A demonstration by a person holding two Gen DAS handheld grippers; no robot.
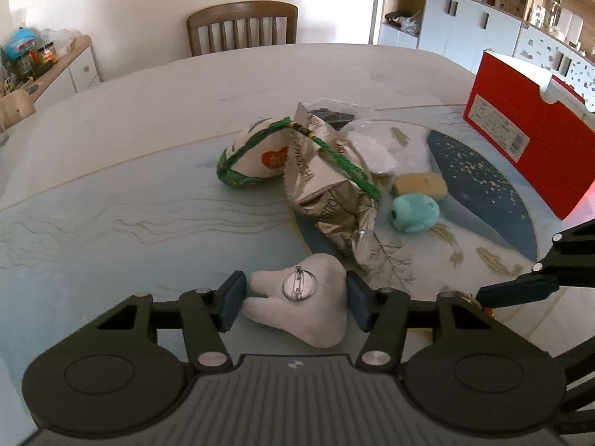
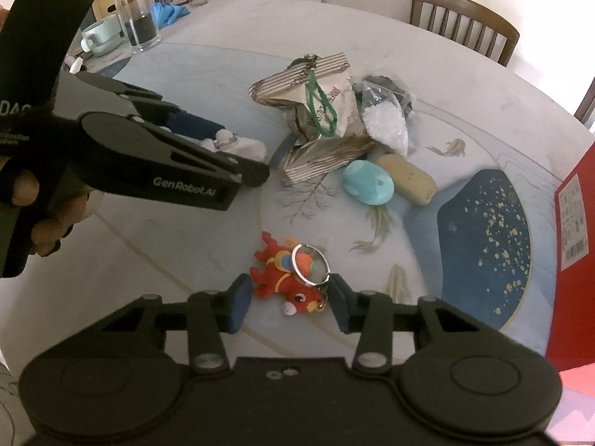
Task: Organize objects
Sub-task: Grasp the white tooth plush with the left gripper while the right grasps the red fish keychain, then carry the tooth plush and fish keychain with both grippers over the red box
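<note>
Objects for sorting lie mid-table: a tooth-shaped plush point(image 1: 301, 304) between the pads of the left gripper point(image 1: 295, 303), which touch its sides without visibly squeezing it, and a red dragon keychain point(image 2: 288, 282) between the spread fingers of the right gripper point(image 2: 288, 301), still lying on the table point(image 1: 111, 141). A foil bag point(image 1: 331, 193), green cord point(image 1: 334, 156), teal toy point(image 1: 414, 212), tan piece point(image 1: 420, 184) and small ball point(image 1: 253, 160) remain clustered beyond. Nothing appears stowed yet; the red box point(image 1: 520, 133) stands at the right edge, probably the destination. Open tabletop lies left; the two grippers work close together.
</note>
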